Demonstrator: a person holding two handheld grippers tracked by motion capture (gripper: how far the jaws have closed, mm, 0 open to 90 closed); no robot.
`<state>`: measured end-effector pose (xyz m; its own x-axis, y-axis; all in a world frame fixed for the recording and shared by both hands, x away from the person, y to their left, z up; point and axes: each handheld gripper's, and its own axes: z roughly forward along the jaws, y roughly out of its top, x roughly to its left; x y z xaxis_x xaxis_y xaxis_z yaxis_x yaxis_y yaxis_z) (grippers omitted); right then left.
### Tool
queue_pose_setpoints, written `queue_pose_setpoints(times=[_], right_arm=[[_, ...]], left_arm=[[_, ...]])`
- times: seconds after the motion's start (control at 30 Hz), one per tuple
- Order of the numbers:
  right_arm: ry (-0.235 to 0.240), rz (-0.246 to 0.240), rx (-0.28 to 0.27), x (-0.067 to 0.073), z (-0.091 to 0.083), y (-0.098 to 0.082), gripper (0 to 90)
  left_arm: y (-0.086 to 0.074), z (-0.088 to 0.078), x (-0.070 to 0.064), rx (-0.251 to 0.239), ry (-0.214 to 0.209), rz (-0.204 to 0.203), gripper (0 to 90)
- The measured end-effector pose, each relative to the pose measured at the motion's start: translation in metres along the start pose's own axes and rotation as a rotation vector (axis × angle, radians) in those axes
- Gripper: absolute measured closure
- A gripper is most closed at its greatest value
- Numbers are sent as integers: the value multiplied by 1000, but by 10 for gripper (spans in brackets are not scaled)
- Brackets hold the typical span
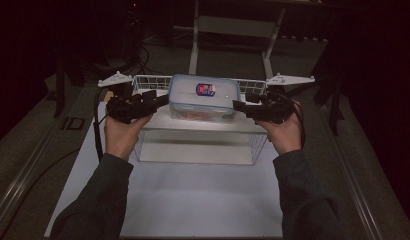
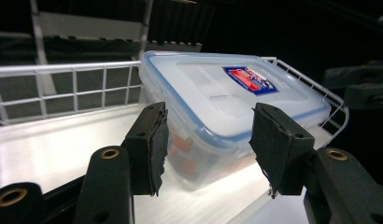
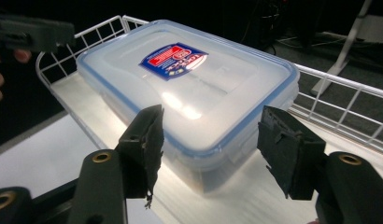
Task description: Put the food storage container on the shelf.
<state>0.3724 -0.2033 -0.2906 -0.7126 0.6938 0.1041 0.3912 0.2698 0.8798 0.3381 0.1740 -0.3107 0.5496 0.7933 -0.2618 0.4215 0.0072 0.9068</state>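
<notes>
Container (image 1: 204, 97) sits upper centre above the wire basket (image 1: 148, 82); we find left gripper (image 1: 162, 100) and right gripper (image 1: 239, 106) flanking it, jaws wide, nothing clamped. We judge closing on its ends comes next.

a dim room: grey floor (image 1: 38, 165), white table (image 1: 203, 200), white frame (image 1: 233, 25) behind.

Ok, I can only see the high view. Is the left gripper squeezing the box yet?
Observer: No. In the left gripper view the left gripper has its jaws apart, and the box sits just beyond them.
Operator: And the other one?
Observer: The right gripper is open too. Its pads are clear of the box.
</notes>
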Motion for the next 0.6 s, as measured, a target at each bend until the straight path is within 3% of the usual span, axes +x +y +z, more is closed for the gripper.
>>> queue_pose_setpoints(times=[0.2, 0.33, 0.47, 0.6], right_arm=[[3, -69, 15, 9, -19, -7, 391], [1, -131, 39, 18, -31, -18, 380], [-36, -199, 59, 26, -44, -39, 368], [-75, -248, 49, 27, -57, -73, 347]], left_arm=[[-5, -20, -9, 43, 37, 141, 421], [-14, -36, -13, 62, 28, 223, 415], [-32, -51, -12, 46, 48, 254, 402], [-60, -66, -6, 18, 76, 274, 398]])
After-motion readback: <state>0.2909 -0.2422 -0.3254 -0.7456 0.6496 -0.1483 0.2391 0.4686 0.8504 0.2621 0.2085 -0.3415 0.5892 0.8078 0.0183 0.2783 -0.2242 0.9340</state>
